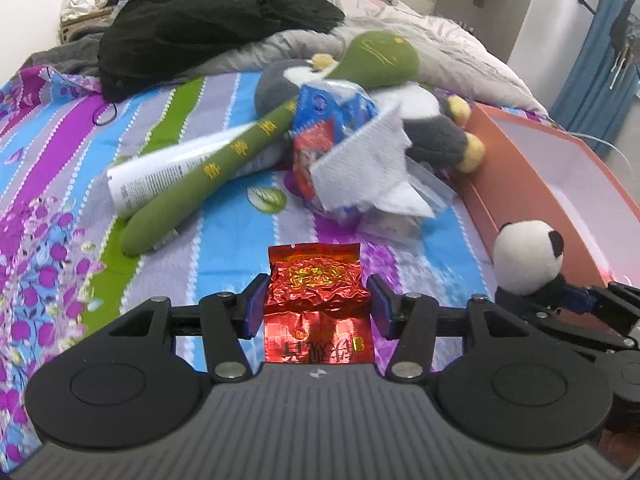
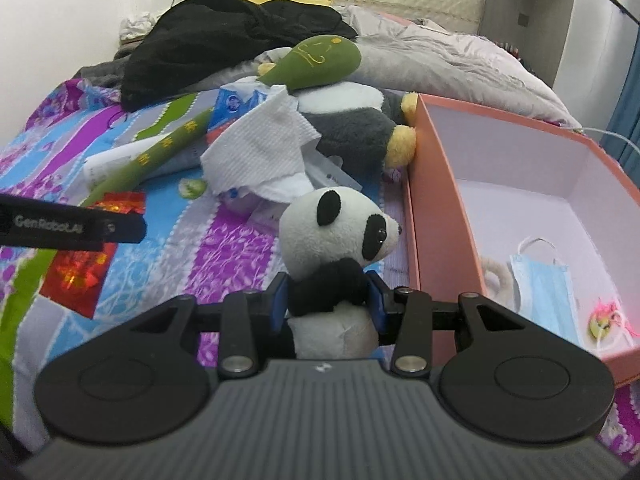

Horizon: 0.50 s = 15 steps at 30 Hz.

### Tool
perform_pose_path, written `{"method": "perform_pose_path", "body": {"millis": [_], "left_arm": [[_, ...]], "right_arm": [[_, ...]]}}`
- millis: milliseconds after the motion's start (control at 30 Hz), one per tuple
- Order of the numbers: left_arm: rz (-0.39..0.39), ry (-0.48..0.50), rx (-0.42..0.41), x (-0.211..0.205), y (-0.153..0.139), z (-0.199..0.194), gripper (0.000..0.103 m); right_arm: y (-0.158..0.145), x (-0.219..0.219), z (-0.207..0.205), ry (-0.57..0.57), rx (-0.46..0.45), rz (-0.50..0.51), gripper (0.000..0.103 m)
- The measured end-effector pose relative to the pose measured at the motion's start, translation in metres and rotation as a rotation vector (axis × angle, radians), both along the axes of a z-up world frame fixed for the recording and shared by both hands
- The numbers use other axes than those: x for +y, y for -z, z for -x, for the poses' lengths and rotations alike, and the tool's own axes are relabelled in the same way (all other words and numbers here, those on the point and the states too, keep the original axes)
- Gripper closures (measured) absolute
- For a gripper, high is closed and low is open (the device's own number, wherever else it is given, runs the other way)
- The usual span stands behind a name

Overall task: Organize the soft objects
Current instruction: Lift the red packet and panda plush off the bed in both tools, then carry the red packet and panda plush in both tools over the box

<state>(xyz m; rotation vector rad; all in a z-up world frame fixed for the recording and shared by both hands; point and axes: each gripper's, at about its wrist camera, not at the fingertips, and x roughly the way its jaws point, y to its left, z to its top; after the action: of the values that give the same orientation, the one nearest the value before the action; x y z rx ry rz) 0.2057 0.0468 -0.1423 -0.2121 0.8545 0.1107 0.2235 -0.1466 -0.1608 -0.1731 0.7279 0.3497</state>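
1. The left gripper [image 1: 316, 304] has its two fingers squeezed on a shiny red foil packet [image 1: 318, 300], low in the middle of the left wrist picture.
2. The right gripper [image 2: 328, 300] grips a small panda toy [image 2: 340, 236] by its black middle, low in the middle of its picture.
3. Just right of the panda is a pink box [image 2: 436, 216] with a blue face mask [image 2: 548, 292] inside.
4. Above lie a white tissue [image 2: 260, 144], a grey penguin toy [image 2: 352, 128] and a long green plush [image 1: 224, 152] on the striped bed sheet [image 1: 224, 256].
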Motion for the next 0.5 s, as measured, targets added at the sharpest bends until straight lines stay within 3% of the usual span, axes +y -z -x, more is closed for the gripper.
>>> {"method": "perform_pose_path", "body": {"millis": [500], "left_arm": [[0.031, 0.06, 0.017, -0.028, -0.02, 0.049, 0.045]], "right_arm": [[0.001, -0.024, 0.046, 0.015, 0.084, -0.047, 0.059]]}}
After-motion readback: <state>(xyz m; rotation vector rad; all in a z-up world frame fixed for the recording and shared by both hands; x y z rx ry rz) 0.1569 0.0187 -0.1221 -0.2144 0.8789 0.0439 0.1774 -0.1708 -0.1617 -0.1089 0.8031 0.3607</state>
